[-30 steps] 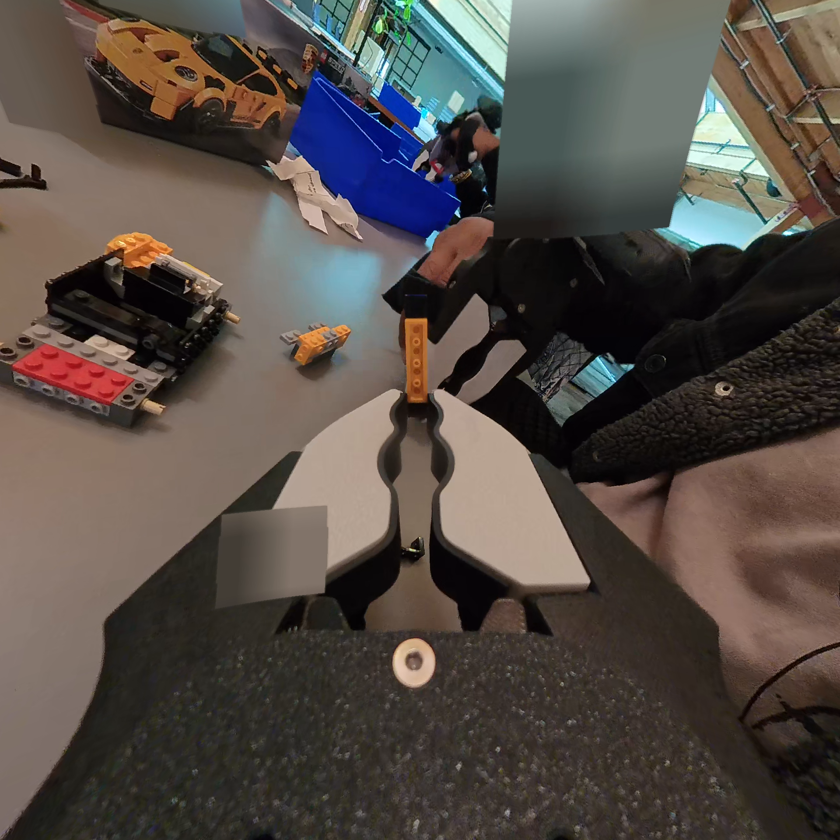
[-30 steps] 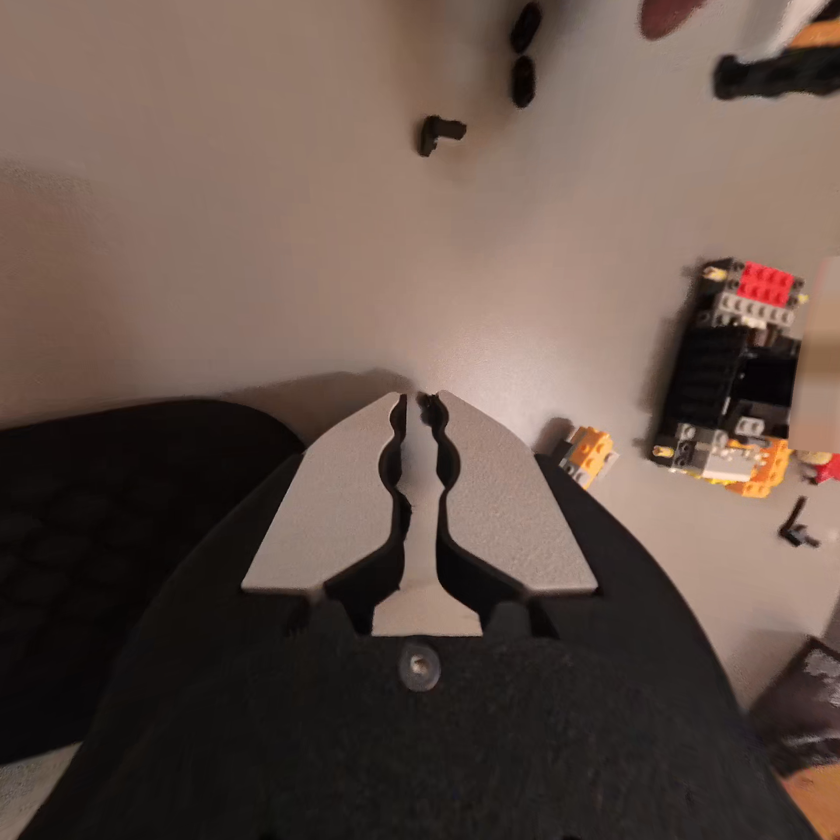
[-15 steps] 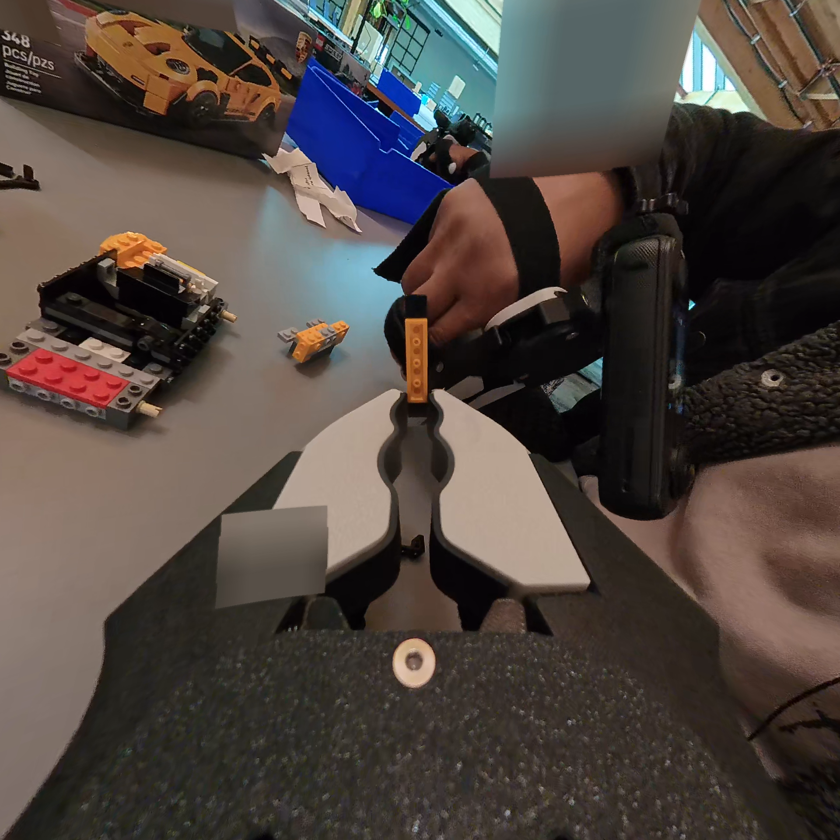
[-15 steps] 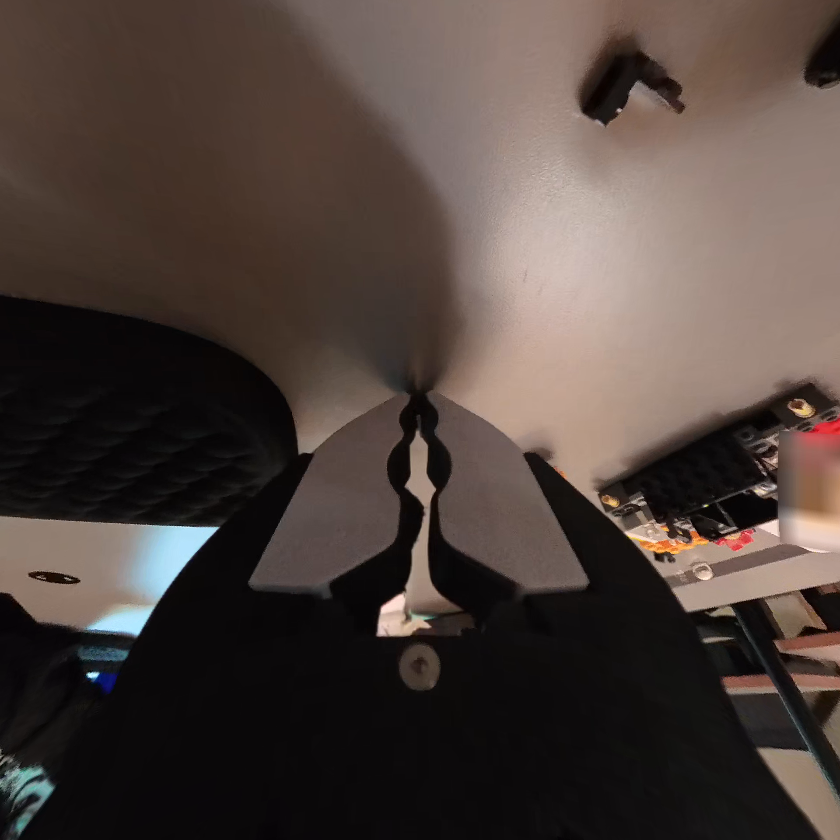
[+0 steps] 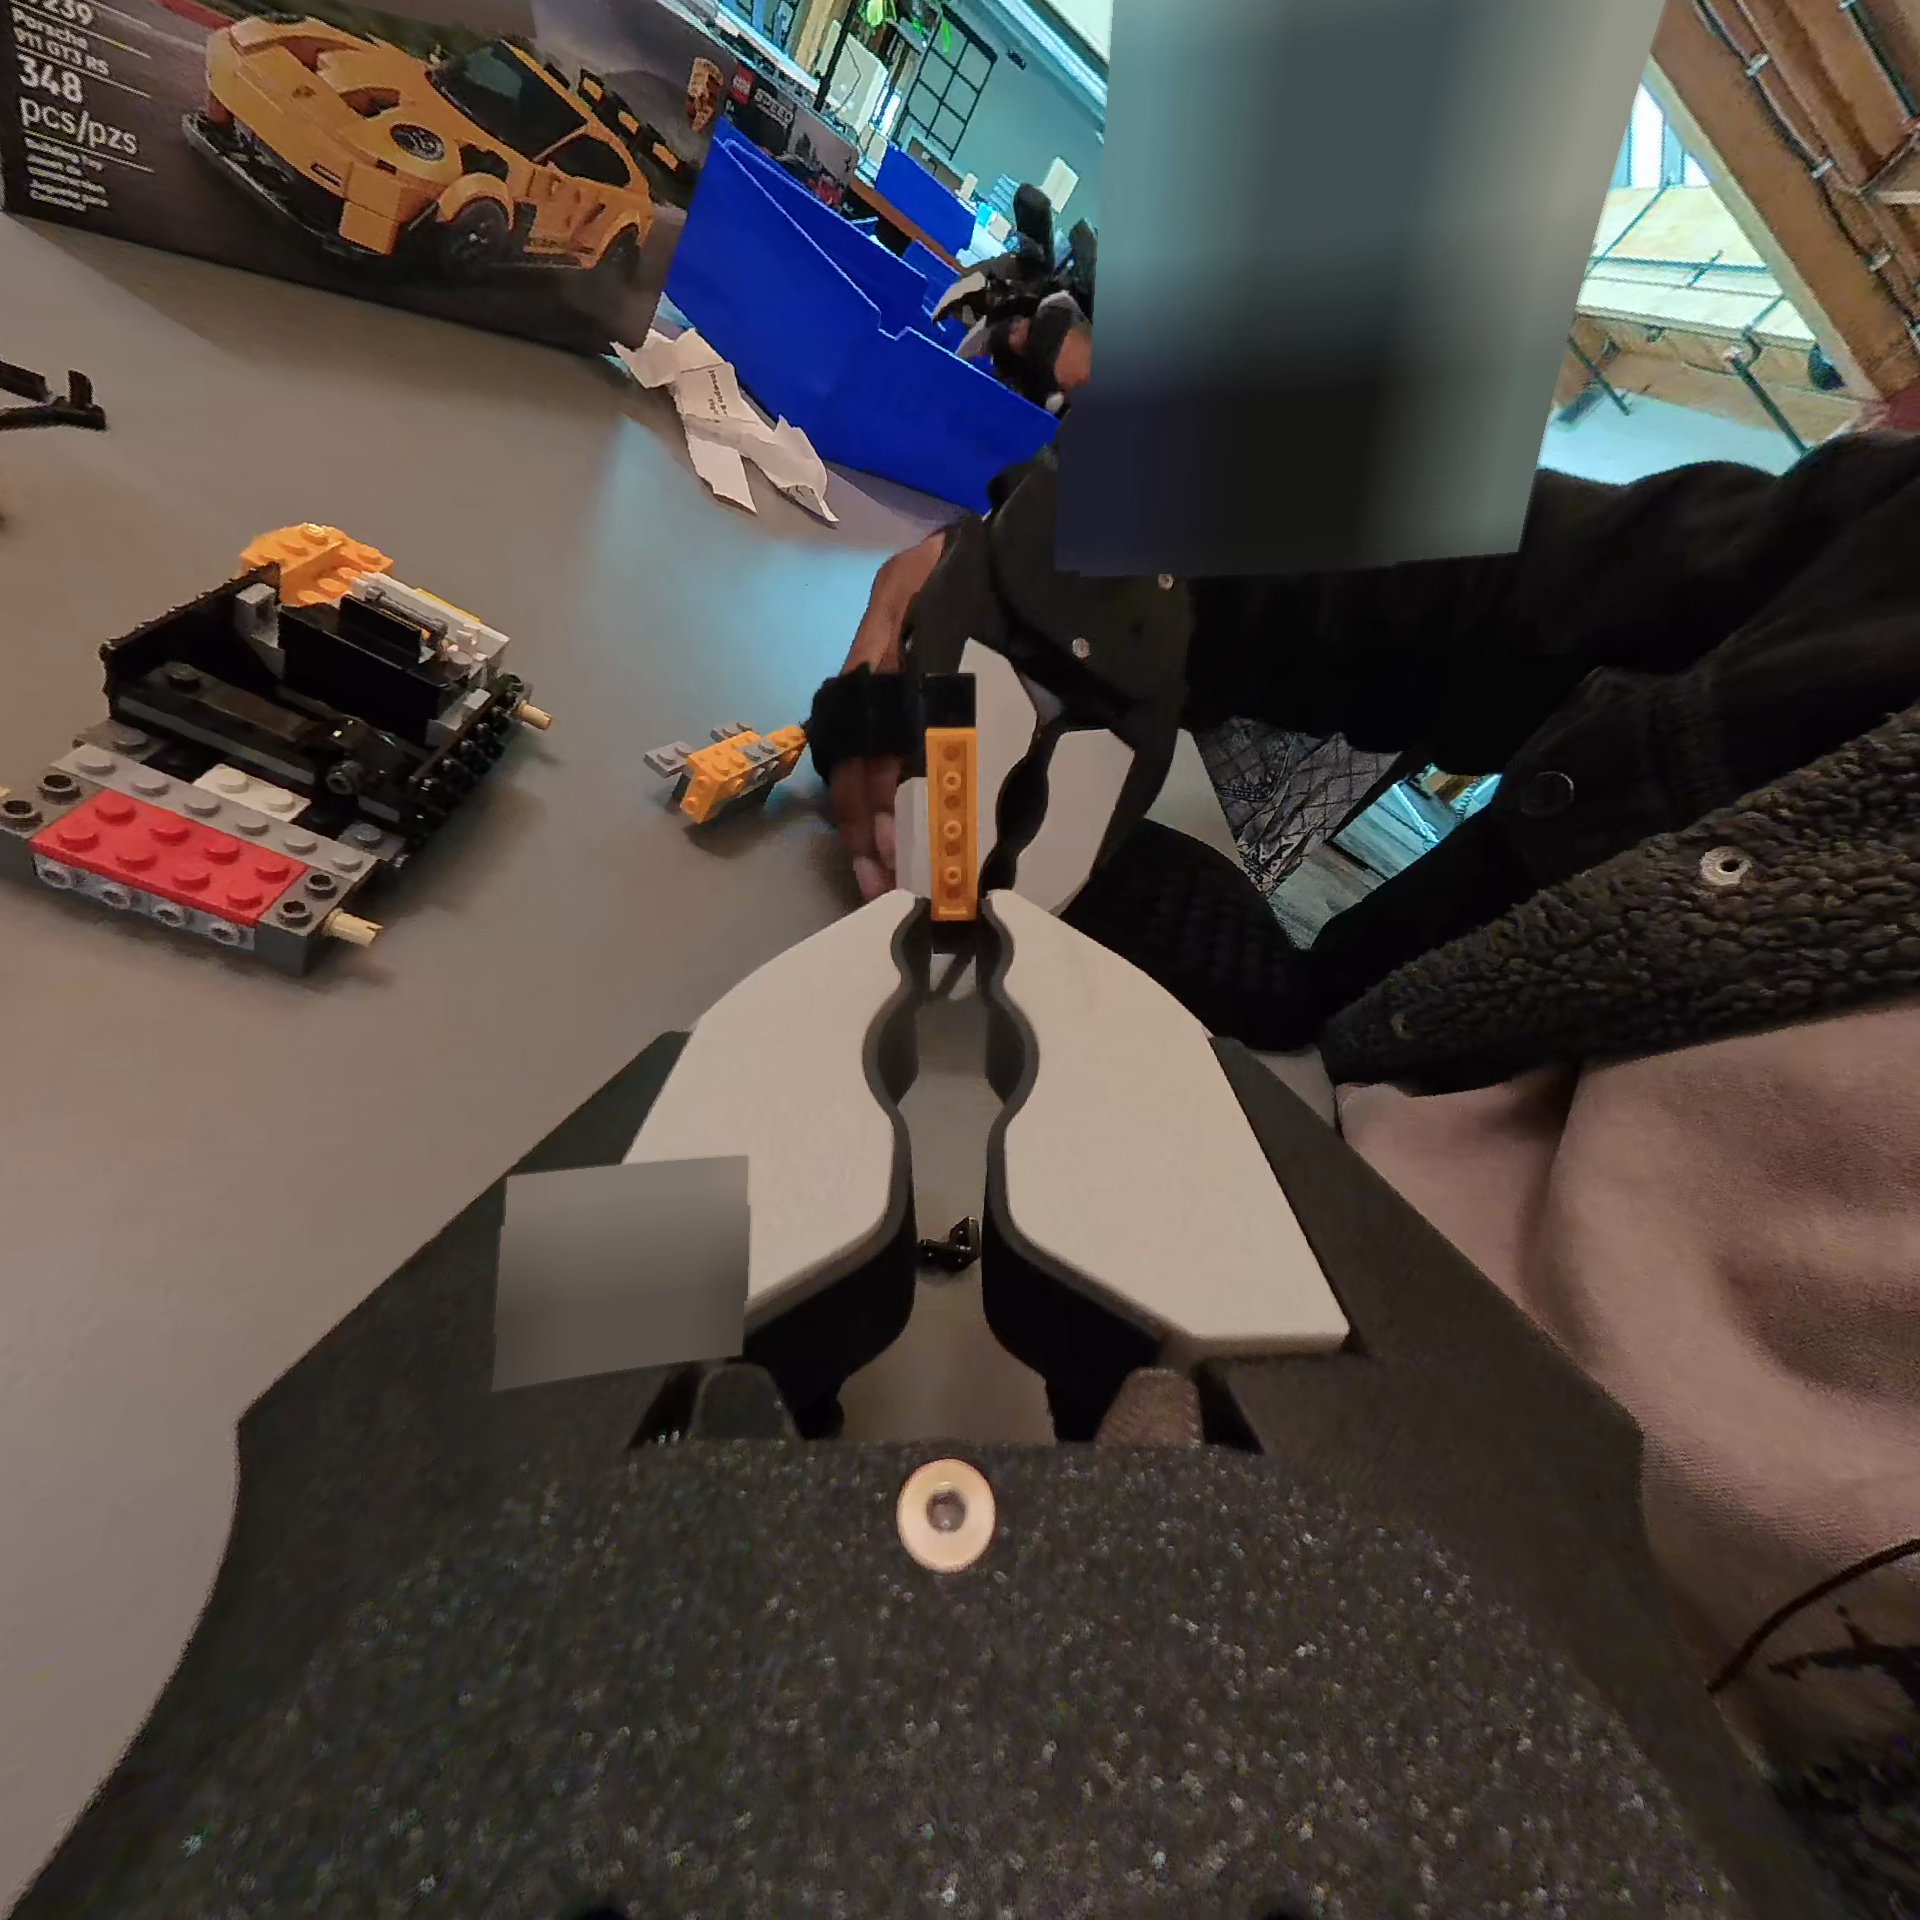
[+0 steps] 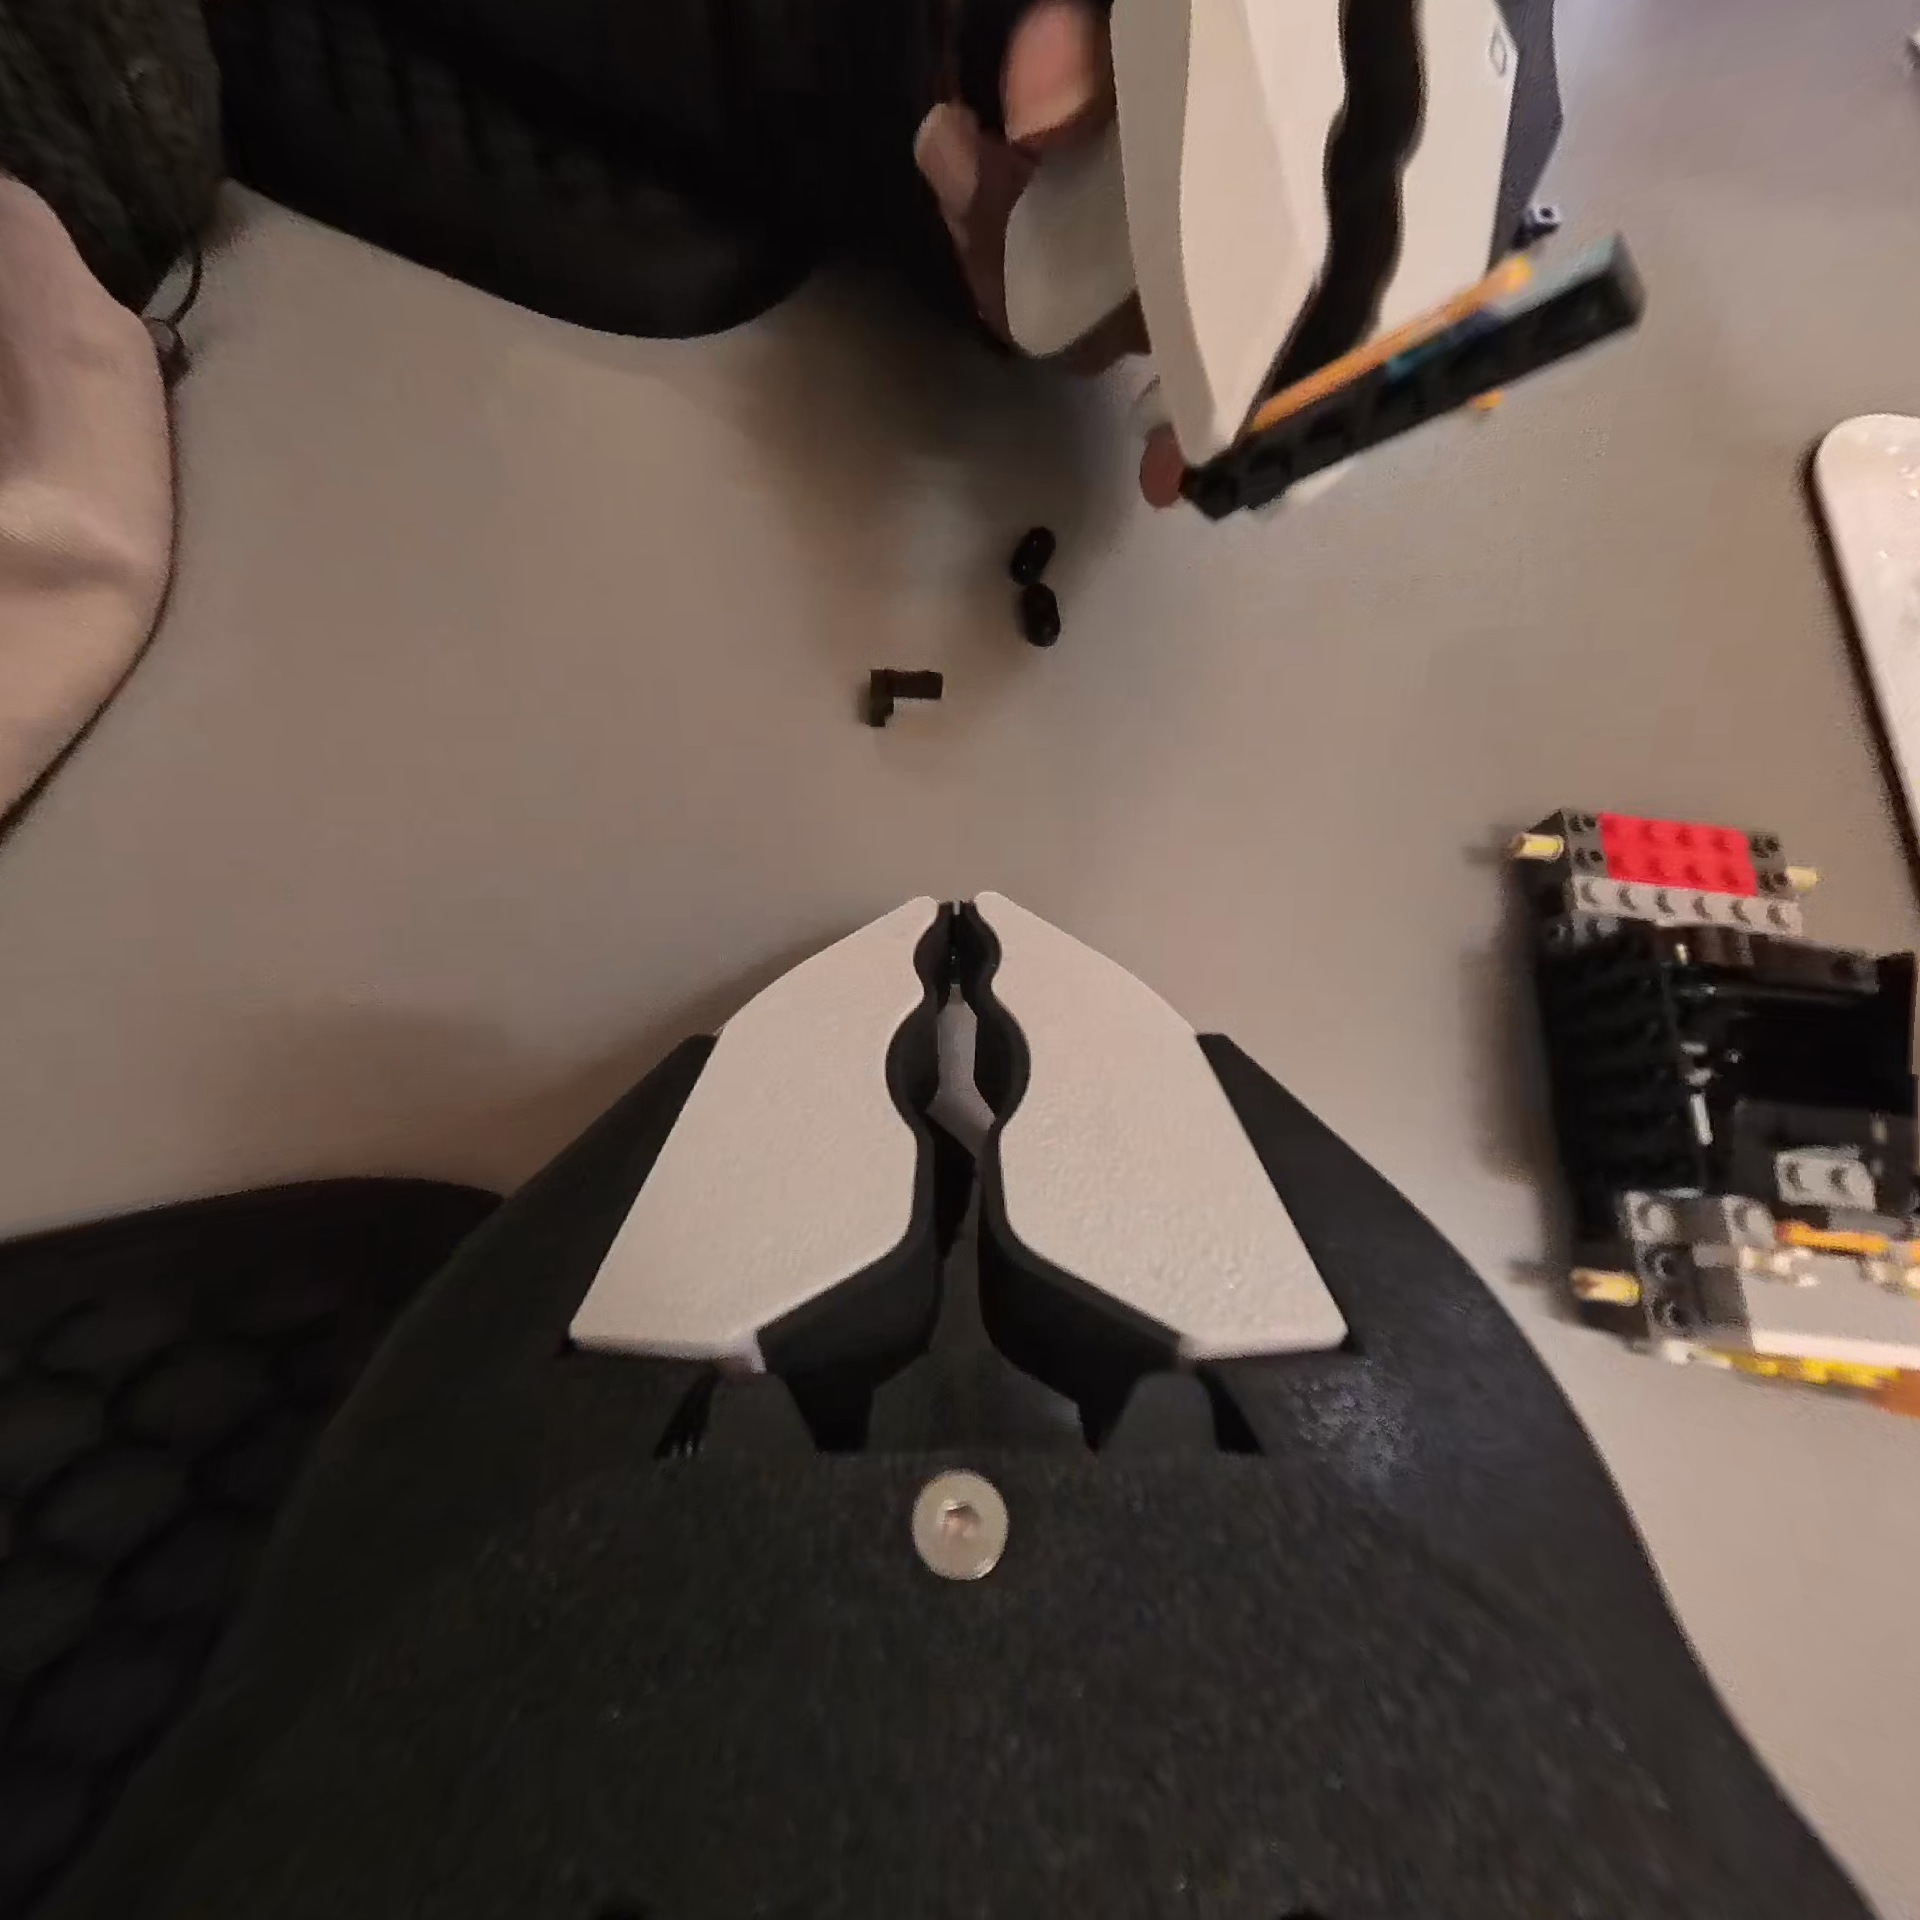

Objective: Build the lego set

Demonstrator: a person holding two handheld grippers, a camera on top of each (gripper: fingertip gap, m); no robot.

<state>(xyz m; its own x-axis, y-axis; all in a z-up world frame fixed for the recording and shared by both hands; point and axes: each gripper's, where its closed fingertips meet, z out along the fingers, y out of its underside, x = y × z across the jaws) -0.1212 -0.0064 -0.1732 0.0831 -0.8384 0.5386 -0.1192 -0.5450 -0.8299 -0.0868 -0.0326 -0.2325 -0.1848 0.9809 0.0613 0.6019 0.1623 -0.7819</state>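
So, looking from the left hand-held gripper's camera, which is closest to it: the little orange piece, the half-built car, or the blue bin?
From the left hand-held gripper:
1. The little orange piece, on the table just ahead and left.
2. The half-built car, farther out on the left.
3. The blue bin, at the back, beside the set's box.

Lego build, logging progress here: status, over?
Left hand-held gripper shut on orange-and-black beam, held off table. Right hand-held gripper shut, apparently empty. Chassis untouched on table. Small black pieces loose nearby.
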